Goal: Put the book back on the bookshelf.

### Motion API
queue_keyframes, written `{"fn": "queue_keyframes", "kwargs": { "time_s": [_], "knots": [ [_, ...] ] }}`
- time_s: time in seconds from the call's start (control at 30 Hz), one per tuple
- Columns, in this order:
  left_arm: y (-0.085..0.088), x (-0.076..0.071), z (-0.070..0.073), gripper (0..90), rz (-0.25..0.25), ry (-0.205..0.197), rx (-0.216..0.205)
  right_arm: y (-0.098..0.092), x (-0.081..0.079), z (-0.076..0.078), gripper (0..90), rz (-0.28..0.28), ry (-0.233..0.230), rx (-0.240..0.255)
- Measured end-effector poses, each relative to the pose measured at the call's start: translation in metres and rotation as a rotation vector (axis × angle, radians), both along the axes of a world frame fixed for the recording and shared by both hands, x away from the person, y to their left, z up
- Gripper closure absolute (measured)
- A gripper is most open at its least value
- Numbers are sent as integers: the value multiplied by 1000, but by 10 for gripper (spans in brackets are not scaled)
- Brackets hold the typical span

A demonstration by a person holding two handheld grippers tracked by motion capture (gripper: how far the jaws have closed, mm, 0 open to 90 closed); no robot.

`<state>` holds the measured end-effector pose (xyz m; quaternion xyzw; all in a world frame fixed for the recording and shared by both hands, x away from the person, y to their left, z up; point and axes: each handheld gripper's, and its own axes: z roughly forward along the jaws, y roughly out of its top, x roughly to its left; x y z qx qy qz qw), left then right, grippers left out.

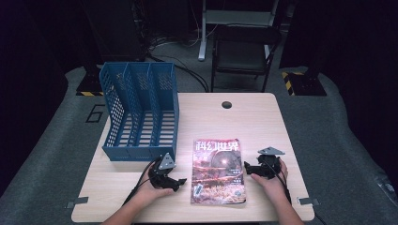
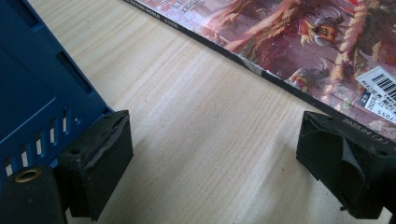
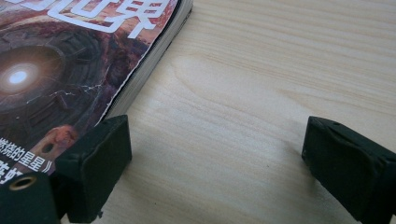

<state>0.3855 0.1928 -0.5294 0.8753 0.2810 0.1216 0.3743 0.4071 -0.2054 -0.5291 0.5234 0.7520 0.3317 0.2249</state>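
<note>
A magazine (image 1: 218, 171) with a reddish cover and white title lies flat on the wooden table (image 1: 253, 117), near the front edge. A blue file rack (image 1: 141, 112) with three slots stands at the table's left. My left gripper (image 1: 174, 180) rests on the table between the rack and the magazine's left edge, jaws wide open over bare wood (image 2: 210, 144). The magazine's spine (image 2: 261, 70) runs close to its right jaw. My right gripper (image 1: 249, 168) sits just right of the magazine, open, with the magazine's page edge (image 3: 144, 74) by its left jaw and nothing between the jaws.
A round cable hole (image 1: 227, 104) sits in the table's far edge. A dark chair (image 1: 244, 51) and a metal stand leg (image 1: 202, 33) are behind the table. Bare wood (image 3: 261, 107) stretches right of the magazine.
</note>
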Motion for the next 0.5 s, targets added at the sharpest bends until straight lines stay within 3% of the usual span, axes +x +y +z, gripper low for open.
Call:
{"fn": "queue_keyframes", "kwargs": {
  "time_s": [0.17,0.27,0.4,0.5],
  "knots": [
    [0,0,0,108,5,-1,-5,0,-1,0,110,-11,1,9],
    [-1,-1,0,108,9,0,0,-2,-1,2,280,11,-17,12],
    [-1,0,0,109,9,0,-1,-4,-1,5,393,25,-11,15],
    [-1,-1,0,109,11,0,-1,-6,-1,9,436,37,11,44]
  ]
}}
